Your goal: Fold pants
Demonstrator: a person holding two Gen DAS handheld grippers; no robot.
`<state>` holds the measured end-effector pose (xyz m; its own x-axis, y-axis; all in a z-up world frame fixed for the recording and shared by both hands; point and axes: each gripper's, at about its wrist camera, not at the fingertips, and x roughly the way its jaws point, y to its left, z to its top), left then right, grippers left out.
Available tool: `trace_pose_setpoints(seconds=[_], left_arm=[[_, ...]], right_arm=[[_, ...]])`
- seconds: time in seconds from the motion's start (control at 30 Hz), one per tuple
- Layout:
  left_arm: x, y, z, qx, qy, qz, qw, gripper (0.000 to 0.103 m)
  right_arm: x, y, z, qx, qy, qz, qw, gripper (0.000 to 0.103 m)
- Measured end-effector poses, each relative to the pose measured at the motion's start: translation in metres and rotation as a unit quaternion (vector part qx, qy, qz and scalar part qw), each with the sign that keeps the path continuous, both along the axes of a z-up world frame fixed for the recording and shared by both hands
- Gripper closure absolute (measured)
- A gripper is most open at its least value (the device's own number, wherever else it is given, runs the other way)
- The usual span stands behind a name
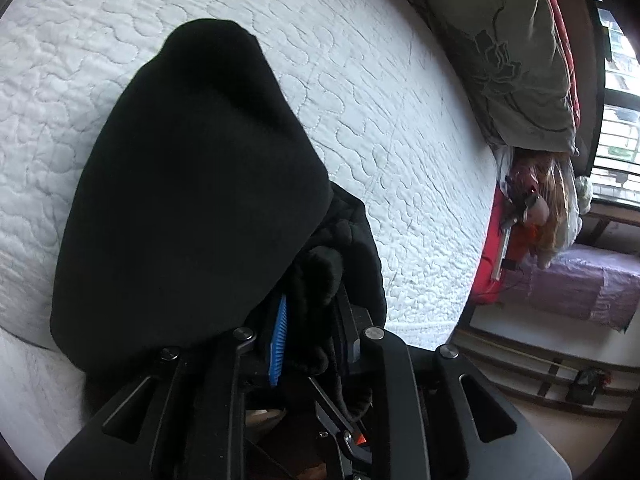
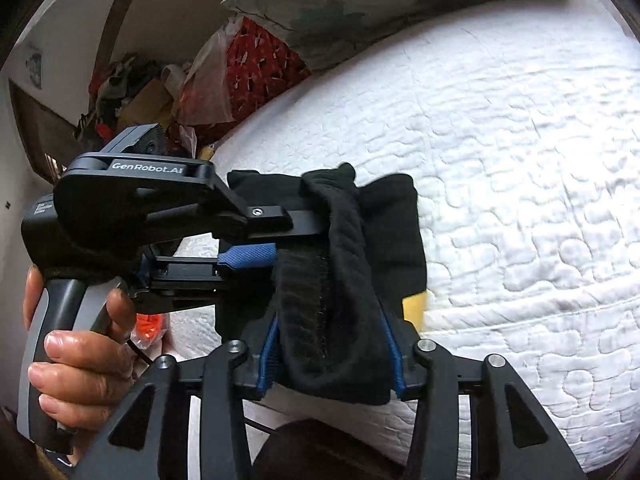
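Observation:
The black pants [image 1: 192, 184] hang bunched over a white quilted bed [image 1: 380, 80]. My left gripper [image 1: 308, 300] is shut on a thick fold of the black cloth; one blue pad [image 1: 279, 340] shows beside it. In the right wrist view the pants [image 2: 340, 280] are pinched between both grippers. My right gripper [image 2: 332, 340] is shut on the ribbed waistband, with blue pads either side. The left gripper [image 2: 280, 240] comes in from the left, held by a hand, and clamps the same bunch just beyond.
A grey floral pillow [image 1: 512, 52] lies at the bed's far edge, also in the right wrist view [image 2: 360, 4]. A red patterned bag [image 2: 248, 68] and clutter sit beside the bed. A purple covered bench [image 1: 580, 284] and the floor lie right of the bed.

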<state>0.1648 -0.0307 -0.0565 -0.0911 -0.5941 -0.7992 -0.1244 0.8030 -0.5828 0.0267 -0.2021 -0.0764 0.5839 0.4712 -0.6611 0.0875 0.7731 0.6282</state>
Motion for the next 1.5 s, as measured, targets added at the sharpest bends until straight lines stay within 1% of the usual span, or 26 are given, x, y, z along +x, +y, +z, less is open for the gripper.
trace_pose_setpoints(seconds=[0.1, 0.2, 0.27, 0.3, 0.37, 0.47, 0.57, 0.67, 0.7, 0.8, 0.9, 1.0, 1.03, 1.1, 1.13, 1.2, 1.23, 1.3, 1.33, 1.37, 1.43, 1.5], left_arm=[[-0.007, 0.005, 0.006, 0.002, -0.01, 0.007, 0.9999, 0.083], [-0.016, 0.011, 0.024, -0.005, -0.038, 0.01, 0.9992, 0.078], [-0.023, 0.022, 0.032, -0.013, -0.054, 0.017, 0.9983, 0.071], [-0.026, 0.026, 0.036, -0.018, -0.061, 0.023, 0.9977, 0.07], [-0.032, 0.043, 0.041, -0.031, -0.074, 0.042, 0.9959, 0.061], [-0.037, 0.064, 0.045, -0.069, -0.074, 0.066, 0.9927, 0.059], [-0.039, 0.08, 0.047, -0.072, -0.078, 0.087, 0.9906, 0.058], [-0.037, 0.091, 0.041, -0.061, -0.071, 0.099, 0.9906, 0.055], [-0.038, 0.094, 0.038, -0.066, -0.068, 0.104, 0.9901, 0.055], [-0.038, 0.084, 0.031, -0.079, -0.054, 0.104, 0.9899, 0.055], [-0.026, 0.074, 0.035, -0.069, -0.059, 0.099, 0.991, 0.055], [-0.004, 0.079, 0.044, -0.052, -0.074, 0.109, 0.9899, 0.055], [0.001, 0.08, 0.045, -0.048, -0.074, 0.108, 0.9902, 0.049], [0.013, 0.081, 0.044, -0.025, -0.074, 0.105, 0.9914, 0.048], [0.019, 0.08, 0.044, -0.002, -0.08, 0.101, 0.9917, 0.048], [0.026, 0.08, 0.042, 0.027, -0.091, 0.092, 0.9913, 0.048], [0.029, 0.081, 0.04, 0.037, -0.096, 0.089, 0.9907, 0.048], [0.033, 0.082, 0.033, 0.047, -0.102, 0.083, 0.9902, 0.046], [0.033, 0.083, 0.026, 0.046, -0.099, 0.072, 0.9915, 0.042], [0.034, 0.081, 0.02, 0.04, -0.093, 0.059, 0.993, 0.041], [0.033, 0.079, 0.009, 0.021, -0.086, 0.041, 0.9952, 0.041], [0.033, 0.073, -0.004, 0.008, -0.083, 0.021, 0.9963, 0.041]], right_arm=[[-0.002, -0.006, -0.002, 0.016, 0.004, 0.002, 1.0, 0.058], [-0.004, -0.014, 0.003, 0.02, 0.001, -0.003, 1.0, 0.054], [-0.009, -0.024, 0.006, 0.021, -0.003, -0.008, 1.0, 0.05], [-0.012, -0.028, 0.008, 0.022, -0.005, -0.012, 1.0, 0.049], [-0.018, -0.038, 0.009, 0.027, -0.006, -0.023, 0.999, 0.046], [-0.023, -0.051, 0.01, 0.032, -0.004, -0.041, 0.999, 0.045], [-0.023, -0.06, 0.012, 0.039, -0.002, -0.055, 0.998, 0.045], [-0.024, -0.065, 0.019, 0.049, -0.014, -0.06, 0.997, 0.045], [-0.023, -0.066, 0.023, 0.051, -0.02, -0.059, 0.997, 0.045], [-0.017, -0.068, 0.032, 0.055, -0.032, -0.053, 0.997, 0.044], [-0.003, -0.064, 0.034, 0.059, -0.028, -0.045, 0.997, 0.044], [0.011, -0.055, 0.034, 0.066, -0.019, -0.028, 0.997, 0.044], [0.015, -0.052, 0.034, 0.065, -0.015, -0.021, 0.998, 0.044], [0.022, -0.049, 0.032, 0.065, -0.009, -0.014, 0.998, 0.044], [0.027, -0.047, 0.031, 0.07, -0.004, -0.011, 0.997, 0.043], [0.034, -0.046, 0.026, 0.084, 0.007, -0.01, 0.996, 0.042], [0.039, -0.044, 0.024, 0.091, 0.013, -0.009, 0.996, 0.041], [0.048, -0.04, 0.019, 0.089, 0.025, -0.005, 0.996, 0.038], [0.052, -0.037, 0.018, 0.083, 0.03, -0.001, 0.996, 0.038], [0.055, -0.034, 0.016, 0.076, 0.033, 0.003, 0.997, 0.038], [0.062, -0.027, 0.012, 0.058, 0.045, 0.013, 0.997, 0.038], [0.066, -0.022, 0.009, 0.053, 0.047, 0.023, 0.997, 0.038]])
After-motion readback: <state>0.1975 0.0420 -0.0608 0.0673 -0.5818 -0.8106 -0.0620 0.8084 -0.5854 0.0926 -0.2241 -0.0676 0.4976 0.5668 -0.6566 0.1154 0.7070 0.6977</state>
